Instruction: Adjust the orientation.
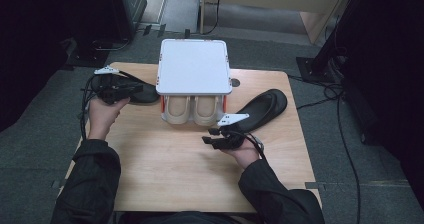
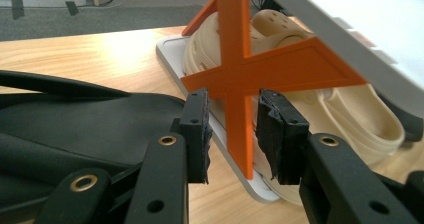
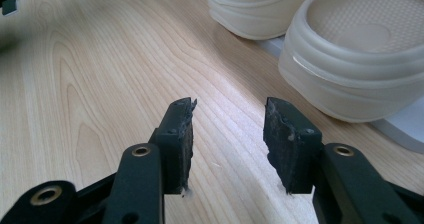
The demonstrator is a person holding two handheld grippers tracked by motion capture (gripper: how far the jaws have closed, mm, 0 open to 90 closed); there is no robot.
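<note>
Claws at work: left claw spread beside the black slipper, rack's orange brace between its pads; right claw spread, empty. Next, likely pinching that slipper.

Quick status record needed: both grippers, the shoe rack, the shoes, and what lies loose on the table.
left gripper: jaws apart, astride the rack's orange side brace, pads not pressing it
right gripper: open, nothing between the jaws, low over the table
rack: white two-level stand at the table's far side
cream clogs: pair on the lower level, toes toward the person
black sandals: one right of the rack, one left, beside the left gripper
</note>
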